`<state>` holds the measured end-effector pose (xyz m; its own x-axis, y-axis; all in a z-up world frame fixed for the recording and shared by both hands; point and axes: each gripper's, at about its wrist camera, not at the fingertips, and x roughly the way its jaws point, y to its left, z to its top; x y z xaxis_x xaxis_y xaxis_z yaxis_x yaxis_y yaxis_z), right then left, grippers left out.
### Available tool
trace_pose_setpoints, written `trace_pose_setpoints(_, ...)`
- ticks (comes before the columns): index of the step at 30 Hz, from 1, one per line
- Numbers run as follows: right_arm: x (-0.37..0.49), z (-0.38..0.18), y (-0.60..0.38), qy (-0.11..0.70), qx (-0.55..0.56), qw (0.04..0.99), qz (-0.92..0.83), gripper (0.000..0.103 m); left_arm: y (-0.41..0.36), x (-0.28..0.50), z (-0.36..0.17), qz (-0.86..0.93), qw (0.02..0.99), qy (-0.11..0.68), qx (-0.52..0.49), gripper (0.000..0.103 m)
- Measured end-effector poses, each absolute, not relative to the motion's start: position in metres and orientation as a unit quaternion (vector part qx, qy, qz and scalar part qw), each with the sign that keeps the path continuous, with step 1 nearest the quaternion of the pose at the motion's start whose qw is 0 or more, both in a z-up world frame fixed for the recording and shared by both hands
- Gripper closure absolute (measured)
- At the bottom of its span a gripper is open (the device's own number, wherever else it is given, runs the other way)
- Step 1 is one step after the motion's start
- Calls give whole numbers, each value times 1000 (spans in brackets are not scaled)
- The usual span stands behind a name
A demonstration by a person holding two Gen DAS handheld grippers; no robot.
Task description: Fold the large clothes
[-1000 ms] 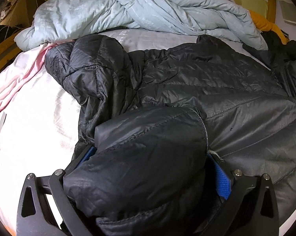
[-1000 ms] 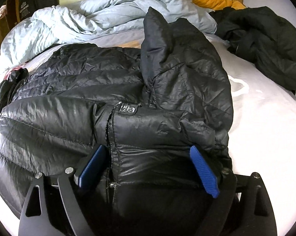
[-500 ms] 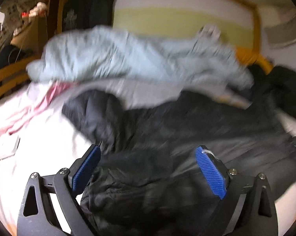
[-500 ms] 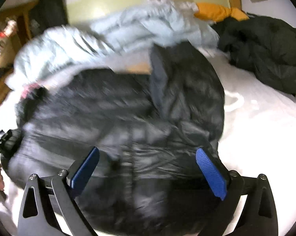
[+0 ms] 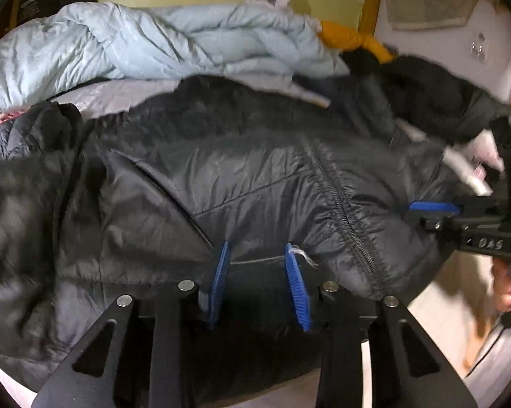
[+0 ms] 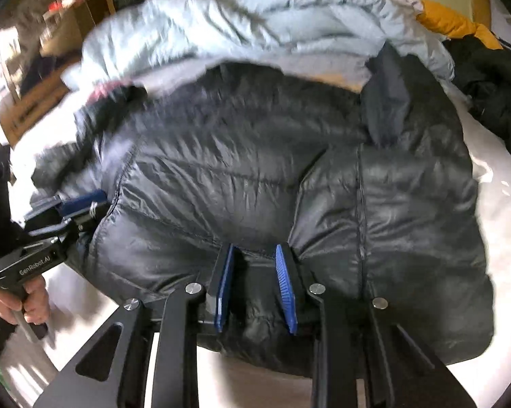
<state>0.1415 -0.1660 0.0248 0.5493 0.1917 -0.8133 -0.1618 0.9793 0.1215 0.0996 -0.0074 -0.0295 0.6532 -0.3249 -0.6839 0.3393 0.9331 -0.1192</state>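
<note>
Black quilted puffer jacket (image 5: pixel 255 183) lies spread across the near edge of the white-sheeted bed (image 6: pixel 503 210), hem toward the person. Left gripper (image 5: pixel 258 282) pinches the hem left of the zipper; right gripper (image 6: pixel 255 285) is clamped on the hem further right. Crumpled pale-blue duvet (image 5: pixel 136 44) lies at the far edge. Judged step: hem secured for the body fold. Next: raise both grips together and carry the hem toward the collar.
</note>
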Motion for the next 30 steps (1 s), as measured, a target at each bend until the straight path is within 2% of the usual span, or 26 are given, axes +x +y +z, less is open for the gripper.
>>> trace_pose_setpoints(8,145,11,-155,480,-17,873,82,75,-18,96,-46,-160,914,370,47,68)
trace_pose_setpoints(14,137,27,-165,449,-3,890,81,75,-3,89,-22,-153,923,349,52,68)
trace_pose_setpoints(15,134,36,-170,431,-2,899,75,75,5,86,-12,-149,930,333,49,67)
trace_pose_setpoints(17,127,55,-184,396,4,916,62,75,23,82,8,-129,941,310,33,52)
trace_pose_setpoints(19,123,67,-200,381,18,923,50,58,47,83,25,-93,950,298,11,21)
trace_pose_setpoints(20,121,72,-212,375,32,926,33,34,61,85,30,-67,952,298,1,16)
trace_pose_setpoints(21,118,76,-225,368,49,928,15,24,75,88,34,-38,953,300,-8,12)
trace_pose_setpoints(24,116,77,-262,370,98,923,-26,24,115,99,35,16,945,326,-37,11)
trace_pose_setpoints(28,118,65,-298,403,134,903,-65,24,151,119,8,63,899,430,-55,11)
trace_pose_setpoints(30,116,55,-306,421,119,896,-78,24,158,123,-8,30,880,468,-79,11)
